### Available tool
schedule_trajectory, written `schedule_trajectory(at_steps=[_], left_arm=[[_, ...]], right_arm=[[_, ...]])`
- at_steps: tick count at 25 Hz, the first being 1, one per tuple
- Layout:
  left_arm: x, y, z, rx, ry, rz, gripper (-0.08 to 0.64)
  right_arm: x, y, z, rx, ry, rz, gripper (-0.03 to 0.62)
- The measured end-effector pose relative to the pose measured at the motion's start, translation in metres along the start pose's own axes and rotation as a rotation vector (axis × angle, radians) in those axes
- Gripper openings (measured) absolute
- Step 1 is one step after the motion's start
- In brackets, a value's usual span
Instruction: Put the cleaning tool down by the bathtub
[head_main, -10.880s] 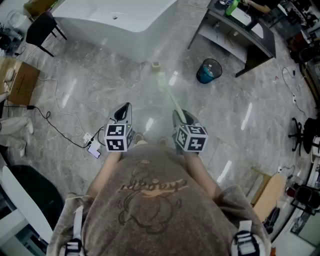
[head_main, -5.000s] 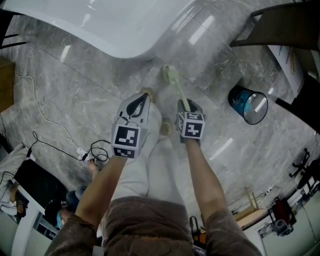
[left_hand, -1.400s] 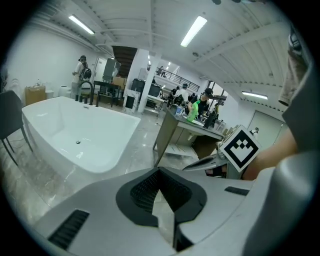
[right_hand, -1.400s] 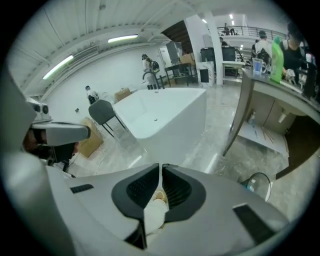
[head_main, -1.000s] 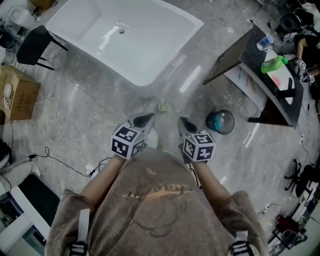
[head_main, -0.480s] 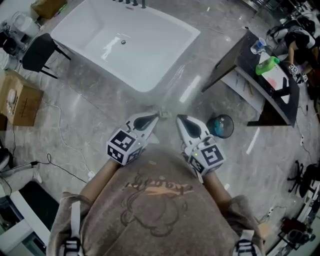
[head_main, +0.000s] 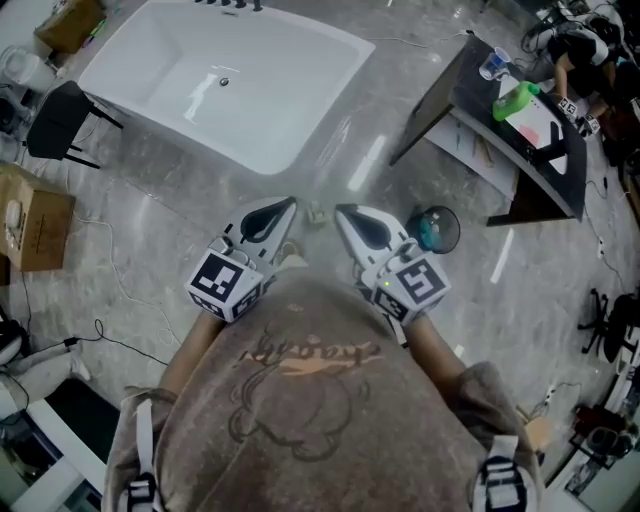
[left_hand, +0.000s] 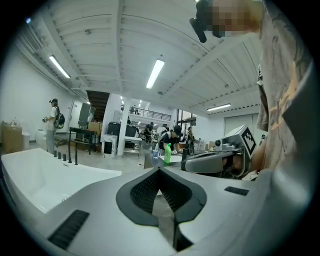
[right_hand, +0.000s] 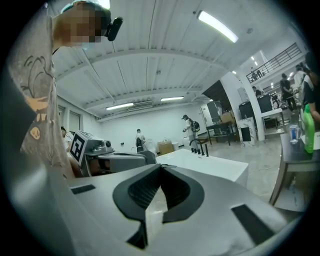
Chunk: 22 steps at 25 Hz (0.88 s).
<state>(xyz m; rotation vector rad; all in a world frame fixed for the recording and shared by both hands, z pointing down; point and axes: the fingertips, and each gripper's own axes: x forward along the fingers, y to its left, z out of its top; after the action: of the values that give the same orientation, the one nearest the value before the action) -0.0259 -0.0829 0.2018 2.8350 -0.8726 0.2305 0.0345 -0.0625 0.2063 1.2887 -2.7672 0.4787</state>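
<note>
The white bathtub (head_main: 220, 80) stands at the upper left of the head view. On the grey floor just in front of its near corner I see the small pale-green head of the cleaning tool (head_main: 317, 213); the rest of it is hidden. It shows between my two gripper tips, and neither gripper touches it. My left gripper (head_main: 288, 203) is shut and empty, its jaws meeting at the tip (left_hand: 159, 170). My right gripper (head_main: 340, 210) is also shut with nothing in it (right_hand: 161, 166). Both point level, toward the tub (right_hand: 205, 162).
A blue waste bin (head_main: 434, 228) sits right of the right gripper. Beyond it is a dark desk (head_main: 500, 120) carrying a green bottle (head_main: 515, 100). A black chair (head_main: 55, 115), a cardboard box (head_main: 25, 215) and floor cables (head_main: 110, 260) lie to the left. People stand far off.
The right gripper no longer holds the tool, which it carried five seconds ago. Over the last second both grippers have shifted a little and the view has drifted; the tool's head stays on the floor.
</note>
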Motion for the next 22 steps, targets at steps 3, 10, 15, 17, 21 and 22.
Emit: schedule_trajectory(at_steps=[3,10,15,17,21,22], left_arm=[[-0.002,0.0,0.003,-0.003,-0.01,0.01,0.006],[-0.003,0.003,0.003,-0.012,-0.021,0.036,0.005],[-0.004,0.005,0.002,-0.018,-0.022,0.05,0.005],[-0.004,0.005,-0.001,-0.021,-0.023,0.053,0.005],[-0.002,0.003,-0.006,-0.038,-0.013,0.061,0.005],[-0.002,0.003,-0.007,-0.041,-0.012,0.061,0.005]], right_arm=[[-0.001,0.003,0.0,-0.005,0.002,0.01,0.003],[-0.003,0.007,0.008,-0.005,-0.038,0.03,0.003],[-0.002,0.008,0.008,-0.002,-0.047,0.028,0.003],[-0.001,0.008,0.007,0.001,-0.047,0.026,0.003],[0.0,0.008,0.004,0.01,-0.044,0.028,0.003],[0.0,0.008,0.003,0.012,-0.043,0.031,0.003]])
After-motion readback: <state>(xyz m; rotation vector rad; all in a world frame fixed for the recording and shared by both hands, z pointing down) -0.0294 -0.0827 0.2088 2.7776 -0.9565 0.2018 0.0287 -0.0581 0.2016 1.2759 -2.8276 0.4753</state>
